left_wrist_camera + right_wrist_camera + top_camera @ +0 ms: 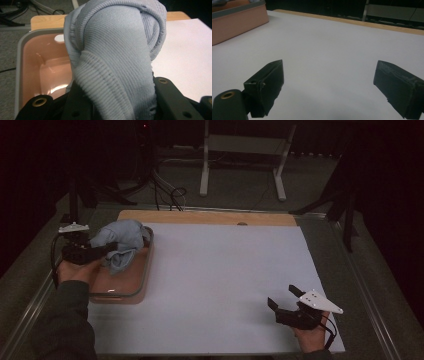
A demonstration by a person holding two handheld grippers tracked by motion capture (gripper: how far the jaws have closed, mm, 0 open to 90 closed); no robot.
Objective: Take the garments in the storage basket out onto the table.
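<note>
Premises: a darkened lab or test room. Evidence: black surrounds, loose cables [167, 195] on the floor, a metal stand [243, 157], a white-covered worktable [225, 280].

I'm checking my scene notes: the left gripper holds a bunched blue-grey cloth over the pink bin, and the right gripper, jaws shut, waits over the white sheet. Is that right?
Not quite. The right gripper has its jaws wide open with nothing between them, as the right gripper view shows. The rest holds: the left gripper holds the bunched blue-grey cloth over the pink bin, and the right one waits over the white sheet.
</note>
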